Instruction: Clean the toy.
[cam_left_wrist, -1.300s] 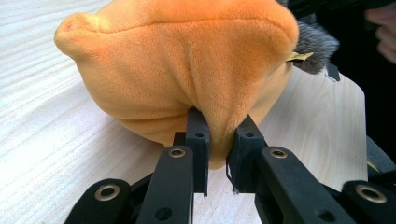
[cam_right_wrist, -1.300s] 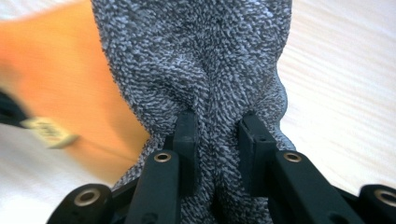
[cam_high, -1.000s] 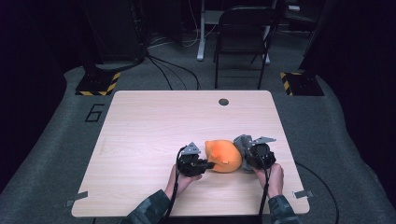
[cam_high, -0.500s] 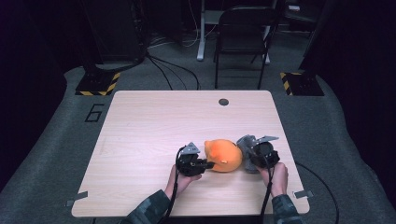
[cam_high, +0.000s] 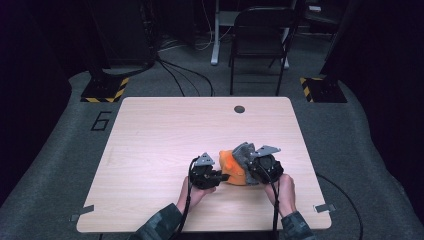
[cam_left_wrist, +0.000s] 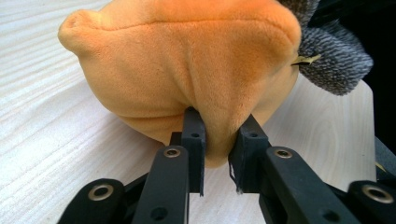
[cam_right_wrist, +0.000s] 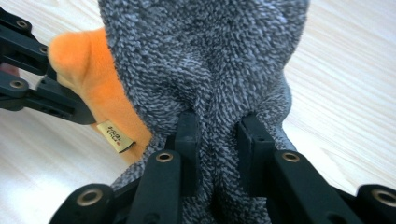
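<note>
High view shows a pale wooden table (cam_high: 150, 150) with an orange plush toy (cam_high: 231, 167) lying near its front edge, right of the middle, held between two hand-held grippers. The left gripper (cam_high: 212, 176) sits at the toy's left side, the right gripper (cam_high: 250, 167) at its right, with a grey fuzzy cloth (cam_high: 242, 151) draped over the toy's right part beneath that gripper. A small dark round hole (cam_high: 239, 109) lies near the table's far edge, and a folding chair (cam_high: 260, 45) stands on the floor beyond the table.

Left gripper view has the left gripper (cam_left_wrist: 219, 140) pinching a fold at the lower edge of the orange plush toy (cam_left_wrist: 187, 60); its jaws have just been opening a little, yet the plush is still squeezed between the pads. The grey fuzzy cloth (cam_left_wrist: 331, 60) touches the toy at the upper right, and the toy's underside rests on the table (cam_left_wrist: 46, 140).

Right gripper view has the right gripper (cam_right_wrist: 217, 135) clamped tight on a bunched fold of the grey fuzzy cloth (cam_right_wrist: 205, 51). Behind the cloth, at left, the orange plush toy (cam_right_wrist: 88, 60) shows with a small yellow label (cam_right_wrist: 114, 135), and the left gripper's black jaws reach in from the left edge.
</note>
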